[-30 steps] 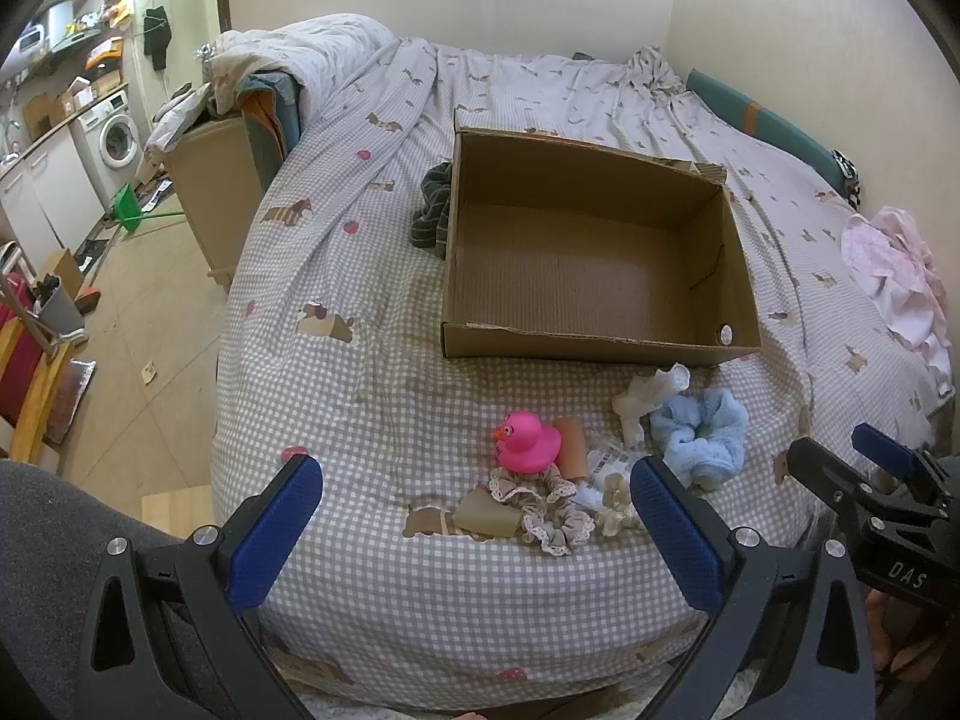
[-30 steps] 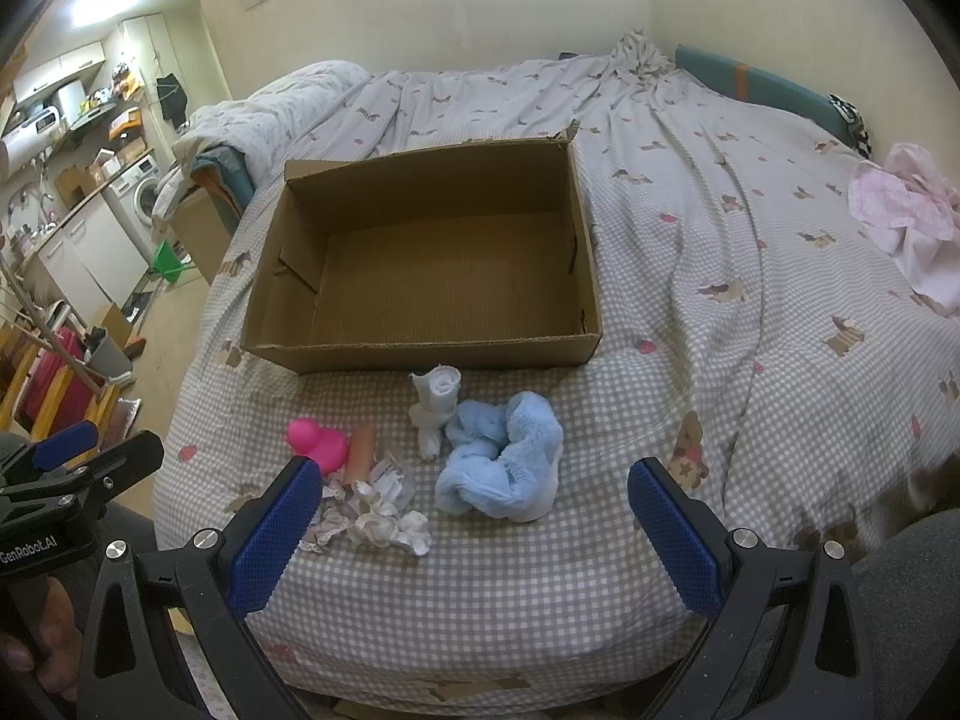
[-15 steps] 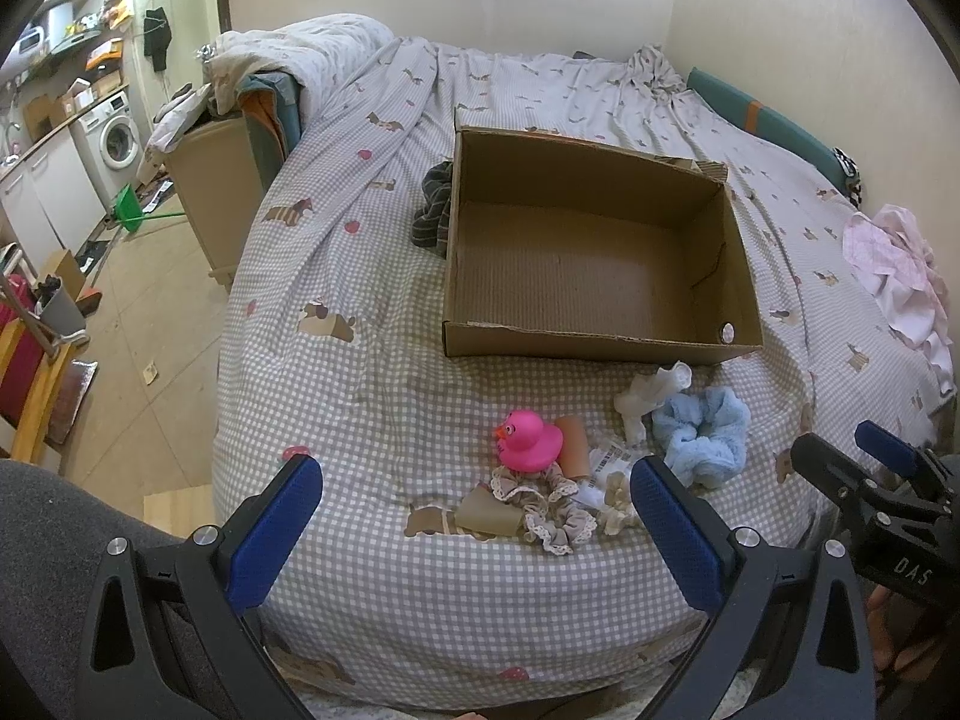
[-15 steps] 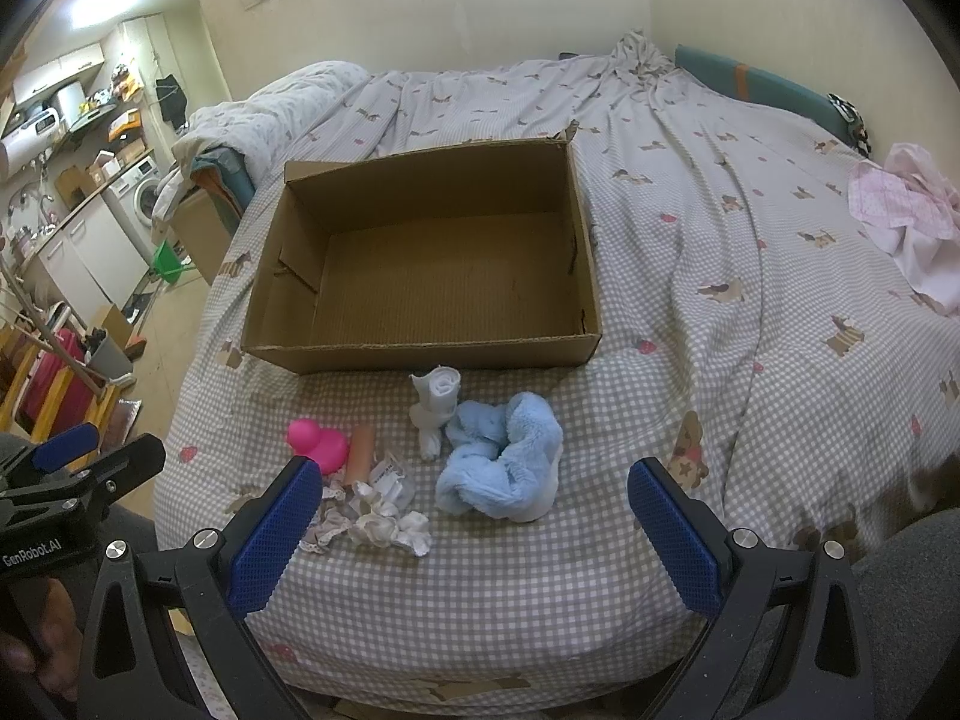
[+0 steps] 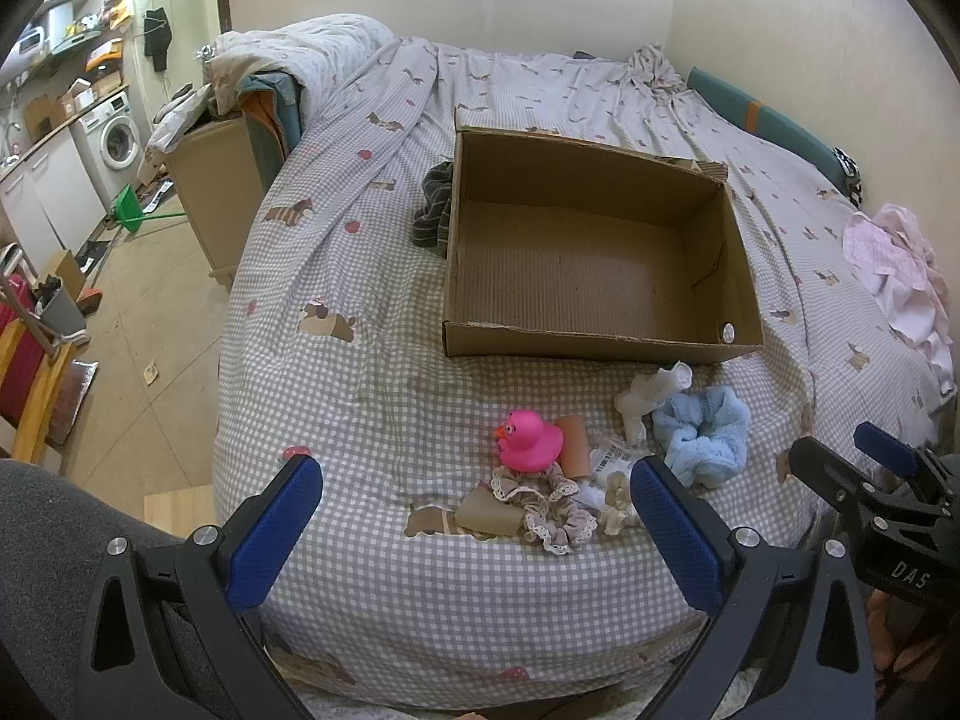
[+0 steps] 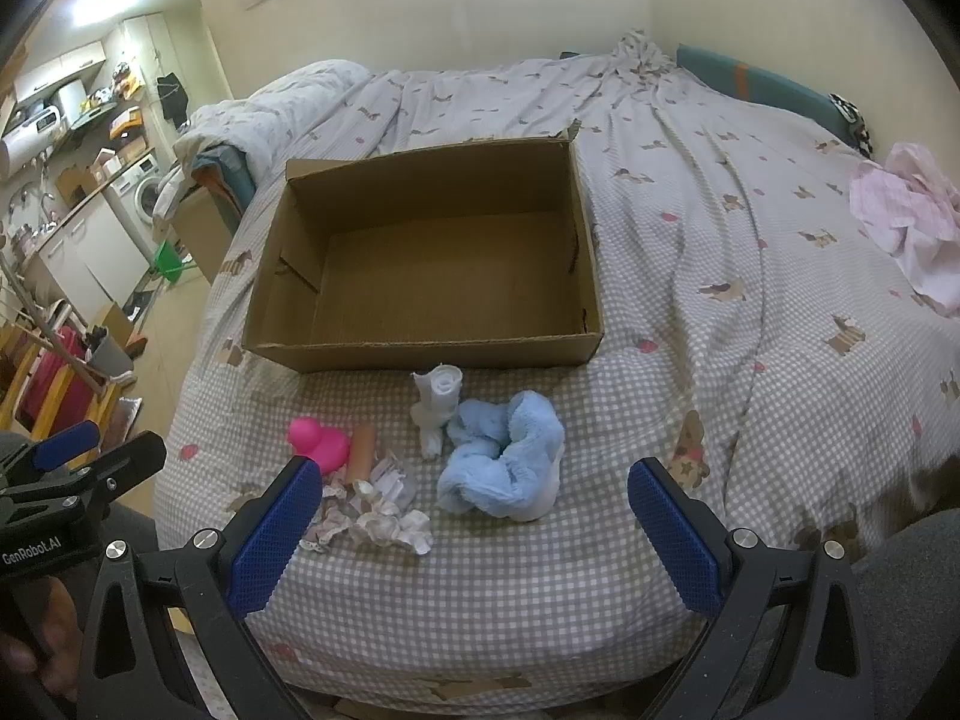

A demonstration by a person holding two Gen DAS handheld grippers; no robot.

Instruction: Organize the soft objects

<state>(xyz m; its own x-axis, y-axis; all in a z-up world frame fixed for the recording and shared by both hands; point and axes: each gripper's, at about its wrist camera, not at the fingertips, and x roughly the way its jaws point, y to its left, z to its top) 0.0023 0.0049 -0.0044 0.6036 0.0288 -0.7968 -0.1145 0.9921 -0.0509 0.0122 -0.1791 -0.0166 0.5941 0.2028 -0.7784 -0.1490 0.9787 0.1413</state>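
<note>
An empty cardboard box (image 5: 738, 276) (image 6: 591, 276) sits on the checked bedspread. In front of it lie a pink rubber duck (image 5: 528, 441) (image 6: 321, 441), a fluffy blue cloth (image 5: 702, 435) (image 6: 510, 462), a rolled white sock (image 5: 651, 393) (image 6: 438, 399), a beige frilly scrunchie (image 5: 549, 510), a white scrunchie (image 6: 390, 525) and a tan cardboard tube (image 5: 573, 438) (image 6: 362, 450). My left gripper (image 5: 477, 531) is open and empty, near the bed's front edge before the duck. My right gripper (image 6: 471, 531) is open and empty before the blue cloth.
A dark striped cloth (image 5: 433, 213) lies left of the box. Pink clothes (image 6: 906, 222) lie at the bed's right. A folded duvet (image 5: 300, 60) rests on a wooden unit at the far left. The floor (image 5: 138, 312) with a washing machine is on the left.
</note>
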